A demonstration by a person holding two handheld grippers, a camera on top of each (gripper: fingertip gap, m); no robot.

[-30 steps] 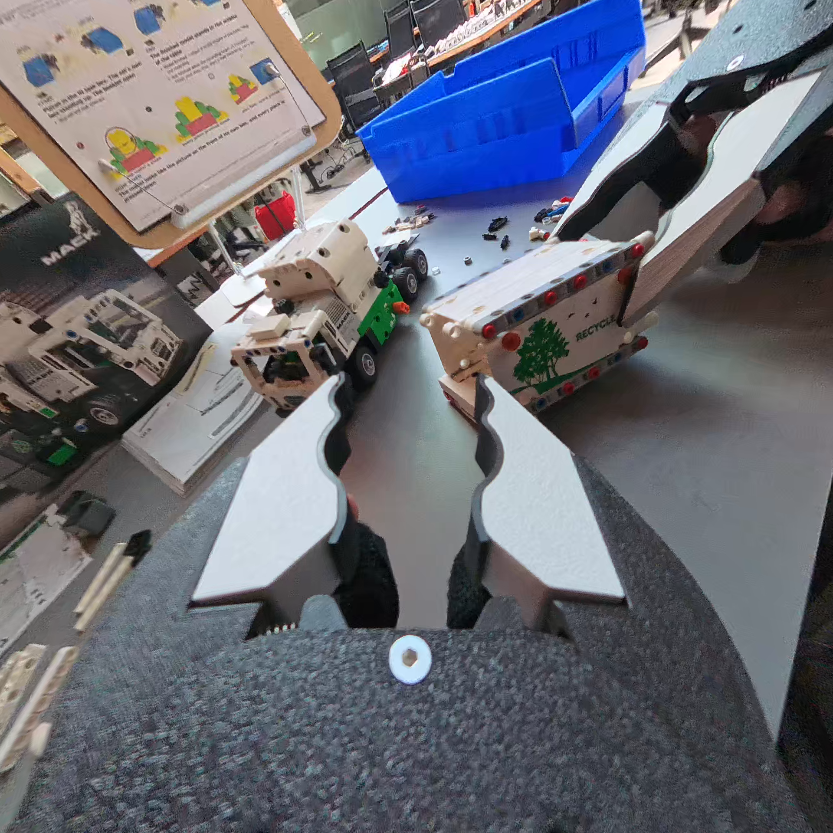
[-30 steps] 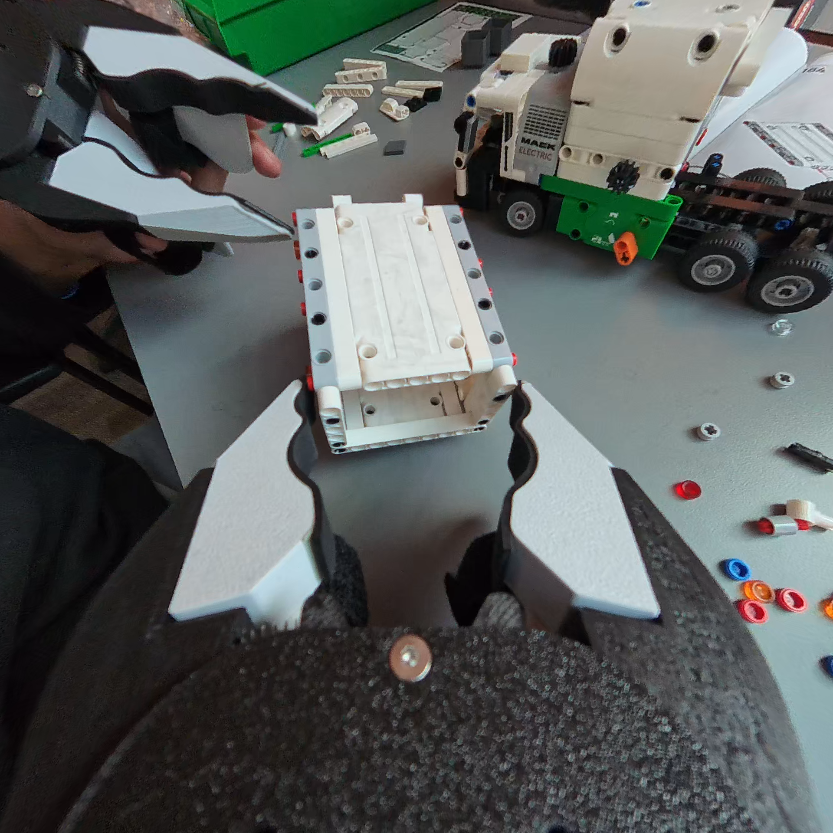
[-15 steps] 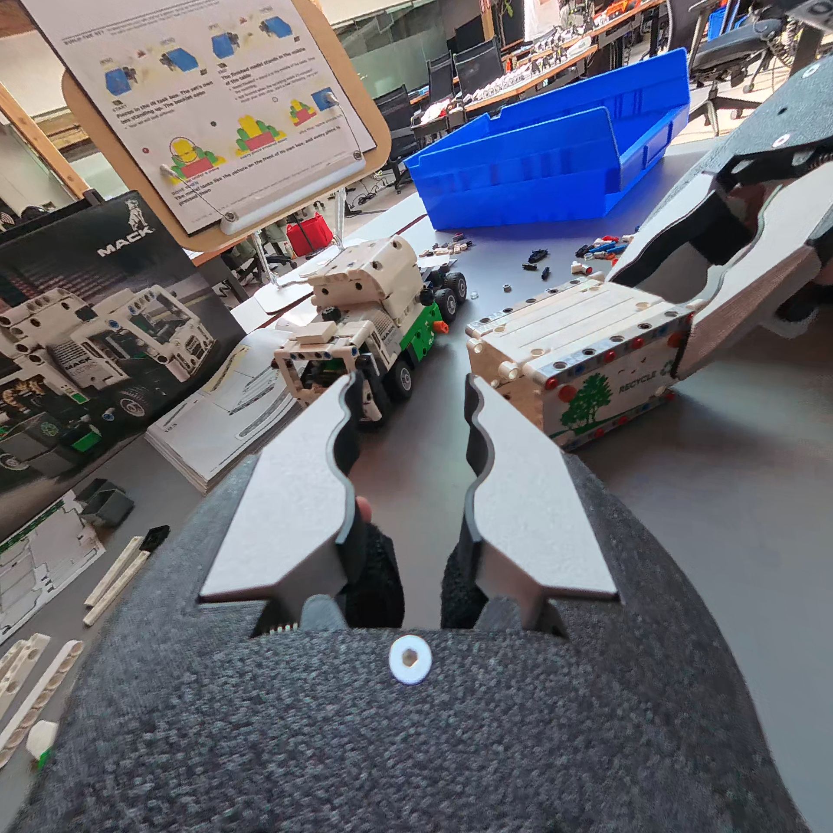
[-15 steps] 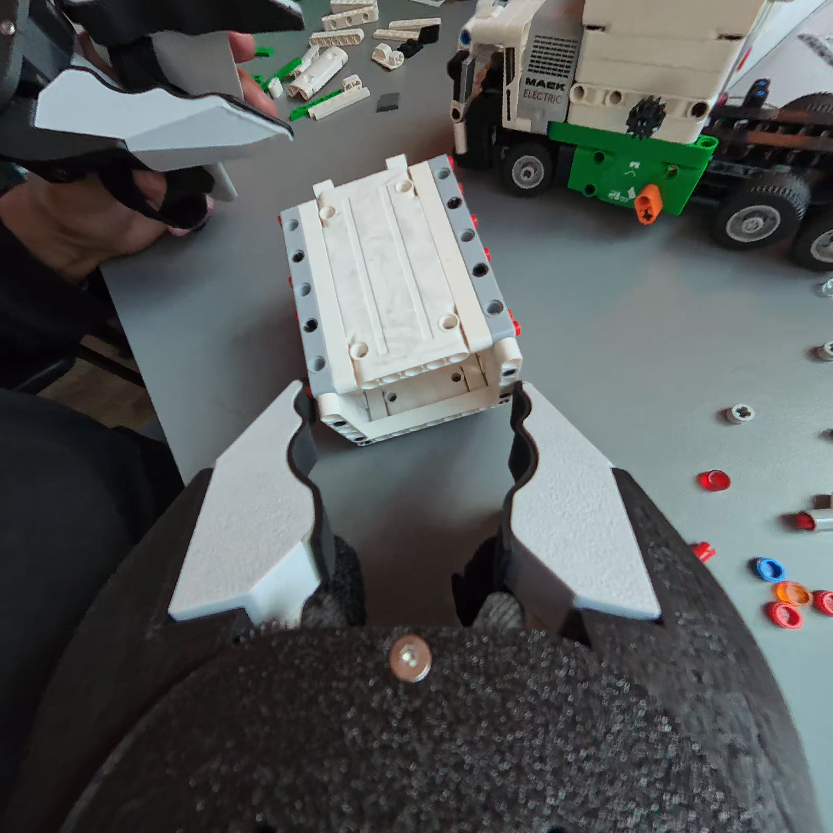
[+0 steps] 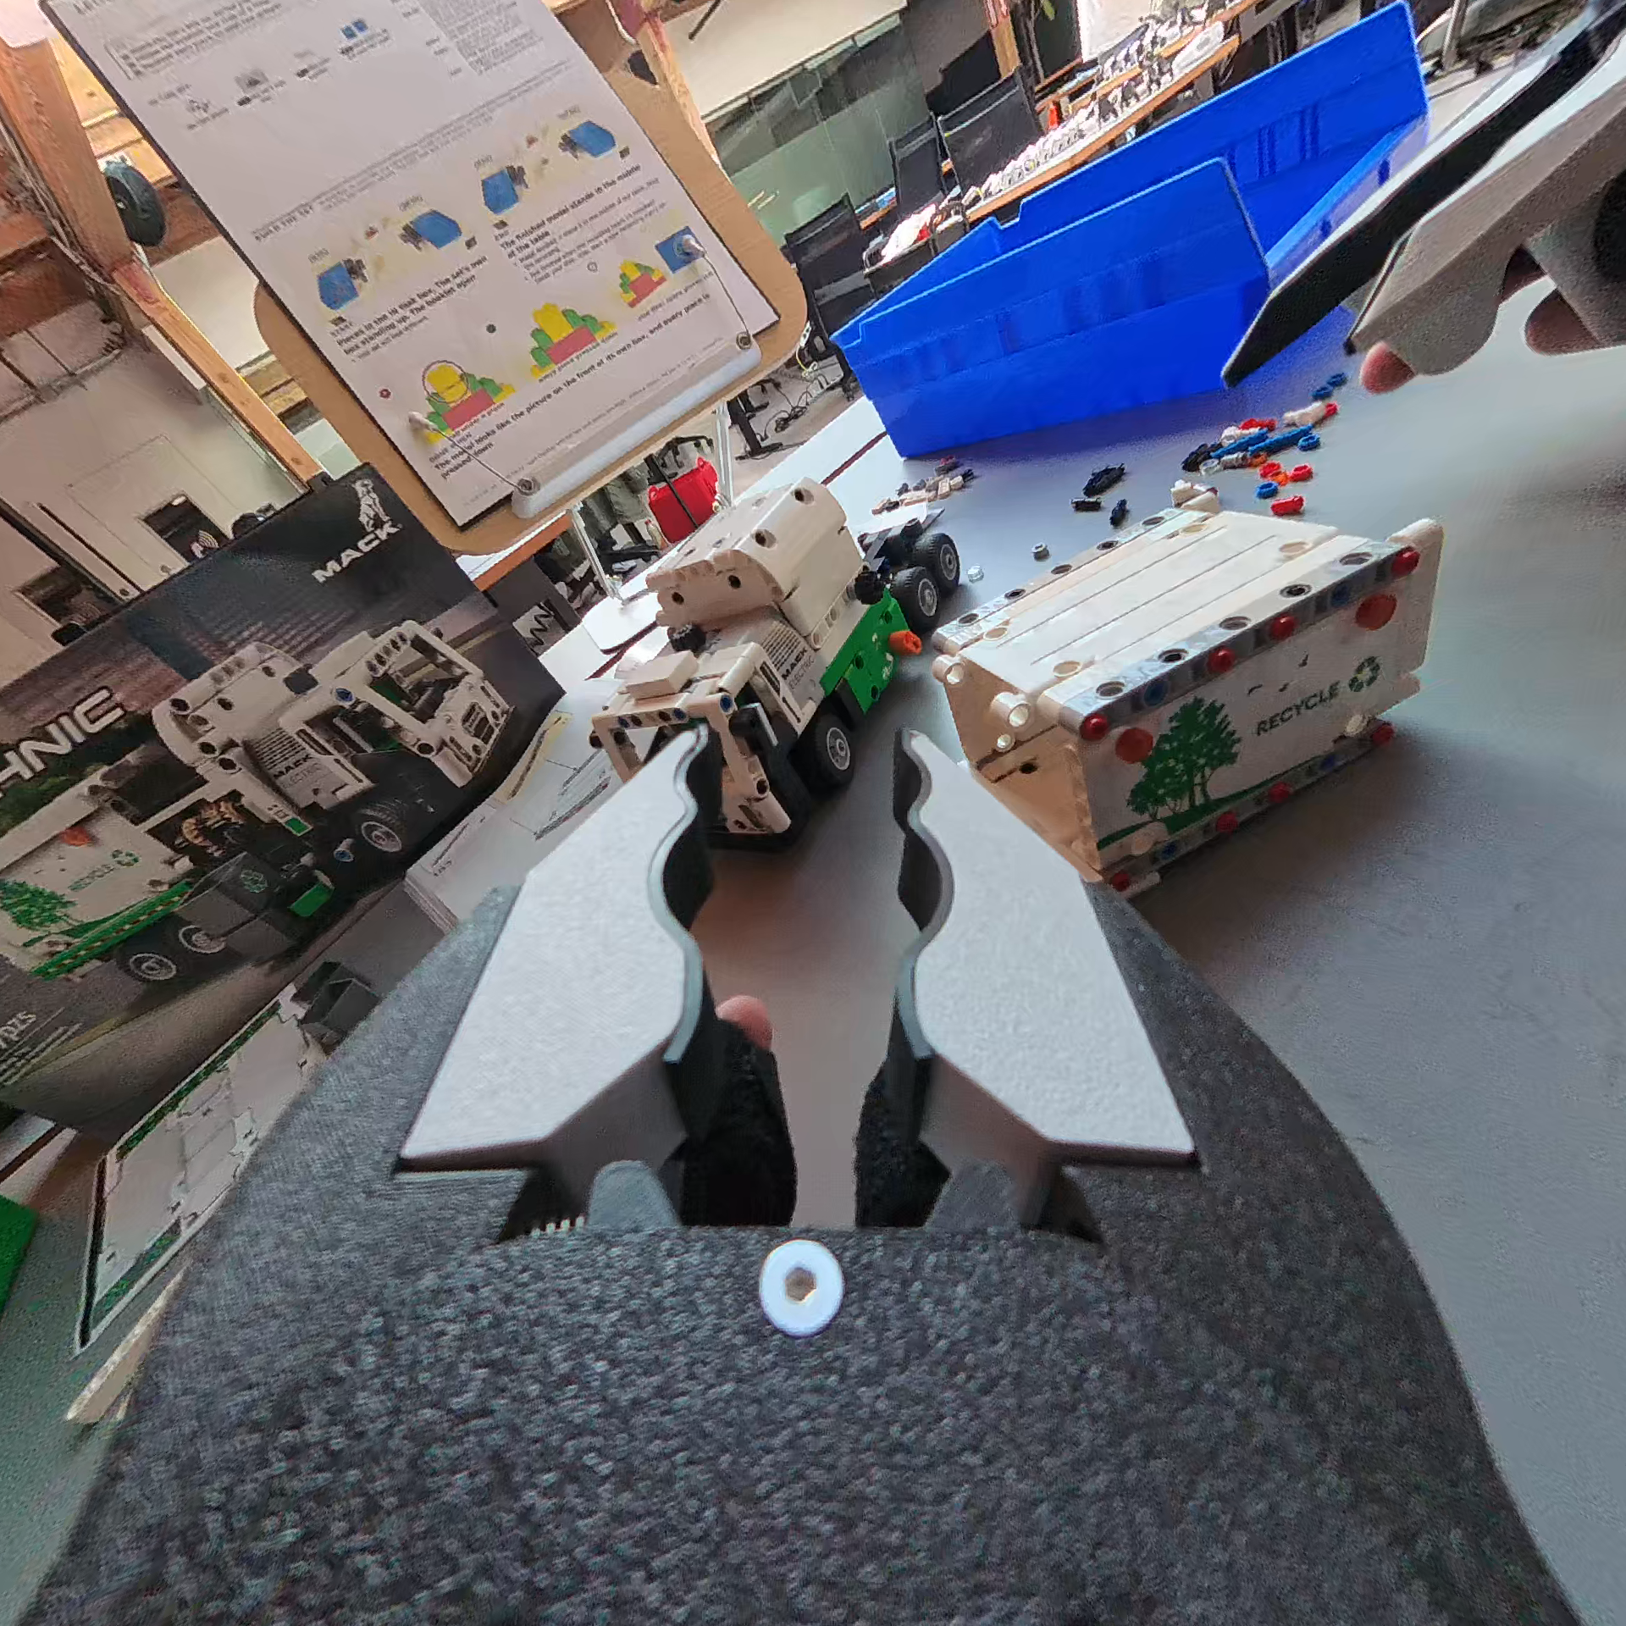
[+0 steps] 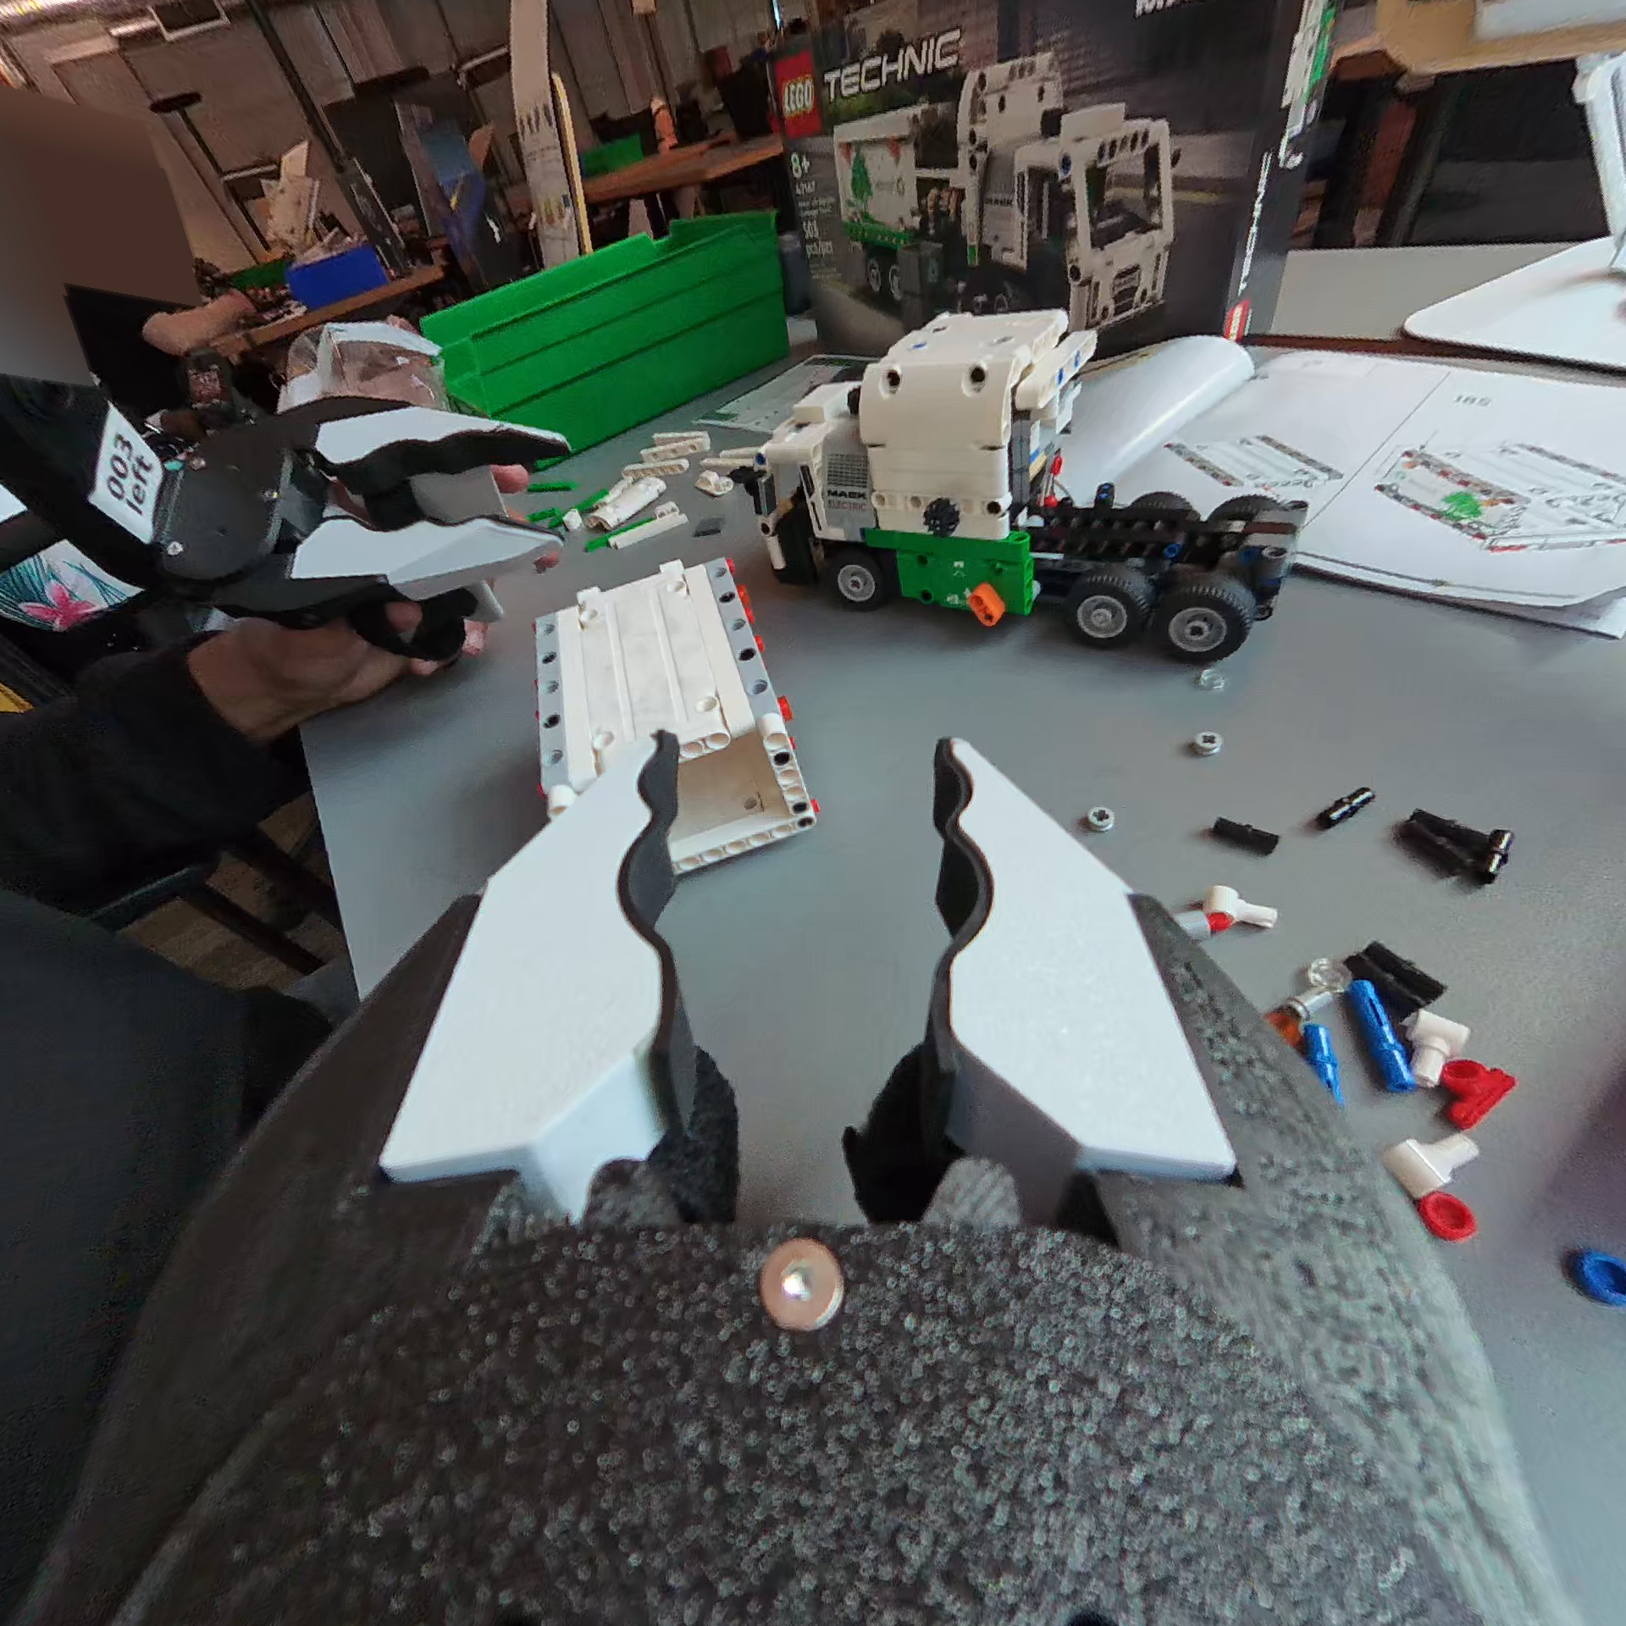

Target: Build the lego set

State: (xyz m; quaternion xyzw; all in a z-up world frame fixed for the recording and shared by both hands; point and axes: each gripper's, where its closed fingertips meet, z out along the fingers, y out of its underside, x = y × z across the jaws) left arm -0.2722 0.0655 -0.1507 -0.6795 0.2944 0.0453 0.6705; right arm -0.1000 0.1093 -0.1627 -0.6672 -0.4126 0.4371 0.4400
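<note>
The white lego container (image 5: pixel 1188 695), with a green tree print and red pins on its side, lies on the grey table (image 5: pixel 1408 1012) just right of my left gripper (image 5: pixel 801 765), which is open and empty. The white and green lego truck (image 5: pixel 774 651) stands just beyond the left fingertips. In the right wrist view the container (image 6: pixel 651 677) lies ahead and left of my right gripper (image 6: pixel 805 765), open and empty, with its left finger in front of the container's open end. The truck (image 6: pixel 968 501) stands behind it. The left gripper (image 6: pixel 559 497) hovers left of the container.
A blue bin (image 5: pixel 1144 246) stands at the back, a green bin (image 6: pixel 616 325) and the set's box (image 6: pixel 1012 158) on the far side. An open instruction booklet (image 6: pixel 1408 475) lies beside the truck. Loose pins and connectors (image 6: pixel 1390 1029) are scattered right of my right gripper. An instruction board (image 5: pixel 422 220) stands above the table.
My right gripper has let go of the container's end and drawn back and up from it. The container now rests flat on the table. My left gripper has risen slightly.
</note>
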